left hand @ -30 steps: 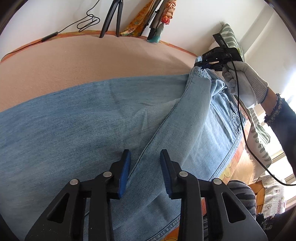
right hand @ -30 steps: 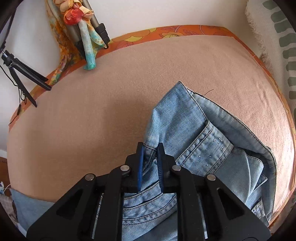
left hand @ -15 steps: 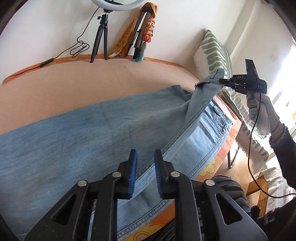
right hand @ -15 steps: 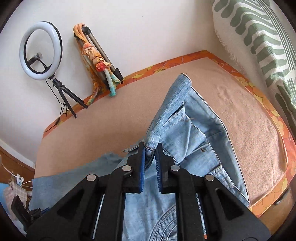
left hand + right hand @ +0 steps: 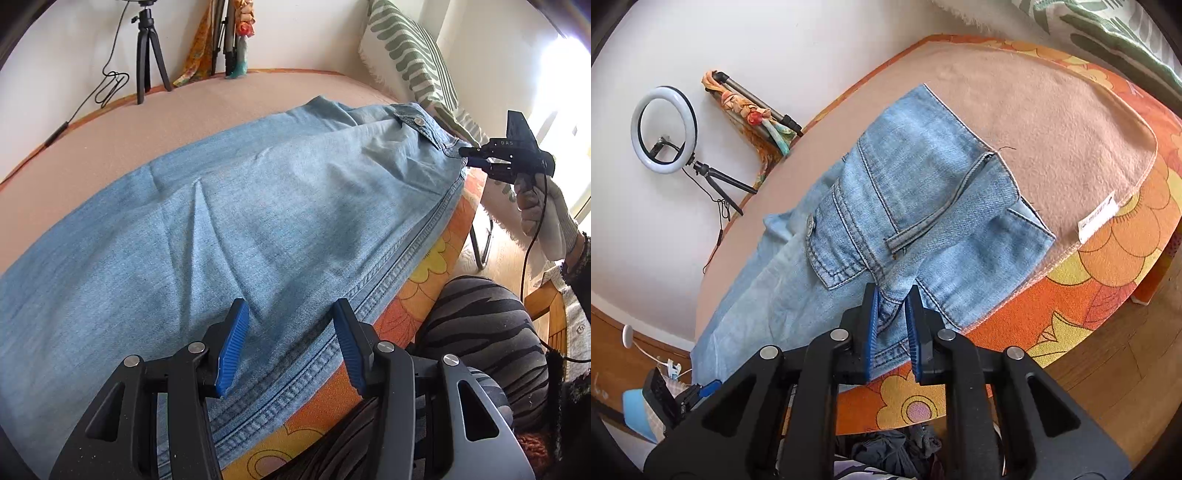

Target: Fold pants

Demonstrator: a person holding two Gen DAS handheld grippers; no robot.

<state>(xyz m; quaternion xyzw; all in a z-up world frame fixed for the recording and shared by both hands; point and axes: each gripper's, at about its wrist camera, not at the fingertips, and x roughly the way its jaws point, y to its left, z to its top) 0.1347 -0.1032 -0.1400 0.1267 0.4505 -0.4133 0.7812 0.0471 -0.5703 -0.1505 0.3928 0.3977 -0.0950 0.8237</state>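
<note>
Light blue jeans (image 5: 236, 221) lie folded lengthwise on the pink blanket, one leg over the other, their seam along the bed's near edge. My left gripper (image 5: 290, 347) is open and empty just above the leg near that seam. My right gripper (image 5: 892, 325) is shut on the jeans' waistband (image 5: 897, 280) at the near edge of the bed. It also shows in the left wrist view (image 5: 467, 153), pinching the waistband corner at the far right. The back pocket (image 5: 834, 240) faces up.
The pink blanket (image 5: 1052, 122) covers an orange flowered mattress (image 5: 1108, 251). A ring light on a tripod (image 5: 665, 129) and a second tripod with a scarf (image 5: 753, 110) stand at the wall. A green striped pillow (image 5: 410, 62) leans at the right. My striped knee (image 5: 480, 321) is near the bed's edge.
My right gripper has carried the waistband over towards the near edge, laying the top half of the jeans over the other. My left gripper has opened wide and let go of the leg.
</note>
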